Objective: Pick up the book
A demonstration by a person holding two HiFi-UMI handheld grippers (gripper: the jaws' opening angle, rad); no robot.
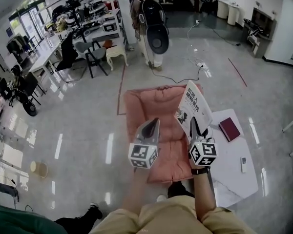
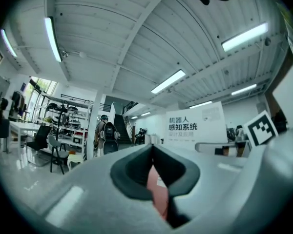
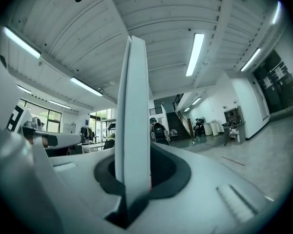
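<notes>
My right gripper (image 1: 196, 126) is shut on a white paperback book (image 1: 193, 106) and holds it up in the air over the right part of a pink cushioned seat (image 1: 154, 106). In the right gripper view the book (image 3: 134, 106) stands edge-on, pinched between the two jaws of the gripper (image 3: 136, 179). Beside it on the left, at about the same height, my left gripper (image 1: 153, 126) has its jaws together with nothing in them. From the left gripper (image 2: 152, 150) I see the book's cover (image 2: 193, 126) off to the right.
A white low table (image 1: 234, 179) at the right carries a dark red book (image 1: 229, 129) and a small remote (image 1: 243, 164). A person with a black backpack (image 1: 150, 18) stands farther off on the grey floor. Desks and chairs (image 1: 93, 52) fill the far left.
</notes>
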